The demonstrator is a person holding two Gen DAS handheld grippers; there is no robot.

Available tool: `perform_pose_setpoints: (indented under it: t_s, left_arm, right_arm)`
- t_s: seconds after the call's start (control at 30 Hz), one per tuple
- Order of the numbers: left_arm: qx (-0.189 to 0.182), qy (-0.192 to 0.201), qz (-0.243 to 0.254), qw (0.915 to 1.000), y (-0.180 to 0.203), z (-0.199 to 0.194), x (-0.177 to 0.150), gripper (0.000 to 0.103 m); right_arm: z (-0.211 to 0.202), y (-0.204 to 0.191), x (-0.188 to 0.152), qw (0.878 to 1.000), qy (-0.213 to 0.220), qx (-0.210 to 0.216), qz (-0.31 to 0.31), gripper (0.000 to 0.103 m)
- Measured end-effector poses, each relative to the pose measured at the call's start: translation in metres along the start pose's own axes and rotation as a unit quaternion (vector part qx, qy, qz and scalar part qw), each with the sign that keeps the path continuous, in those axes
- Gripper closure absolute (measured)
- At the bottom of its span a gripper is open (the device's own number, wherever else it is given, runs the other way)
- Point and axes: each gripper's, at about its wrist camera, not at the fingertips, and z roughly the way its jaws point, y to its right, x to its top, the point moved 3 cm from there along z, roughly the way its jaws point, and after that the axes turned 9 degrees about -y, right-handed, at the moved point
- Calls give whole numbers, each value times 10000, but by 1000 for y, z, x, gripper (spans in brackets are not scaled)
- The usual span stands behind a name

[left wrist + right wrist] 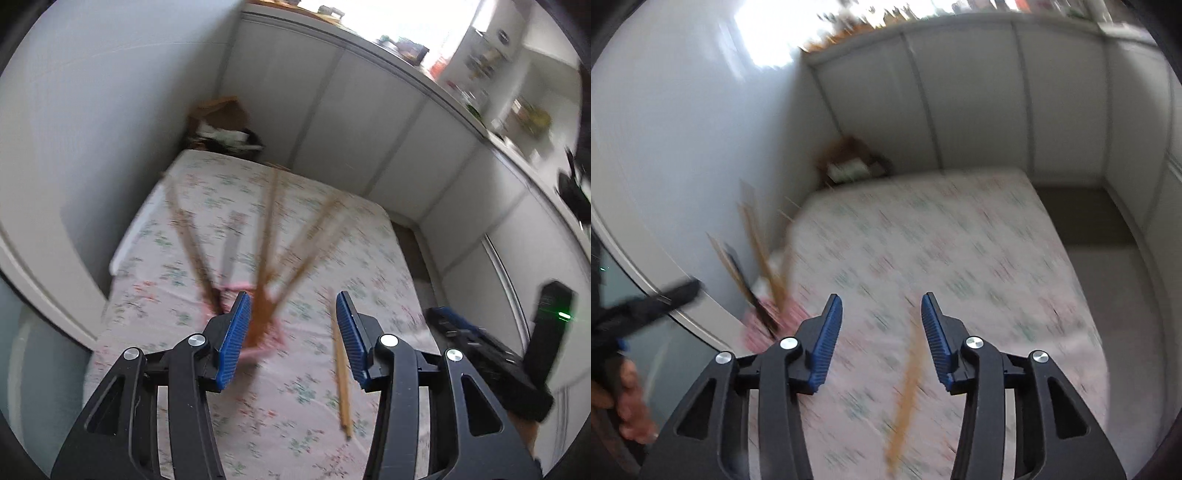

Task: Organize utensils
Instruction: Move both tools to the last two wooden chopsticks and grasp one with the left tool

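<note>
Both claws spread, gripping nothing: left claw (293, 325), right claw (882, 325). Loose chopstick (341, 373) flat on the floral-clothed counter (332, 243) near its front edge. Pink holder (255, 325) with upright chopsticks (271, 236) near the left edge. Heavy blur.

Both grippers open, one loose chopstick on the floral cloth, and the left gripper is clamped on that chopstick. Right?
Not quite. The left gripper is open, not clamped: the left wrist view shows the loose chopstick lying flat on the floral cloth between its spread fingers, gripped by neither. The rest holds: the right gripper is open too.
</note>
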Motion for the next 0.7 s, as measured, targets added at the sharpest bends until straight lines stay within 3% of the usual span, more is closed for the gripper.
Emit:
perform_pose_setpoints:
  t_s: [0.1, 0.2, 0.37, 0.53, 0.7]
  left_arm:
    - [-57, -224, 418, 9989, 34, 15, -14, 58]
    - [-114, -529, 701, 9961, 61, 36, -28, 58]
    - [-243, -1136, 821, 9898, 86, 76, -46, 58]
    - [26, -1453, 778, 9863, 88, 114, -52, 58]
    - [351, -1518, 843, 9842, 87, 140, -56, 58]
  right_arm:
    - [29, 29, -14, 9951, -880, -267, 368, 58]
    - [37, 45, -20, 9921, -1102, -270, 535, 60]
    - [26, 65, -15, 9897, -1006, 118, 1011, 79]
    - [18, 65, -15, 9898, -984, 207, 1007, 80]
    - [18, 69, -15, 9897, -1025, 97, 996, 79]
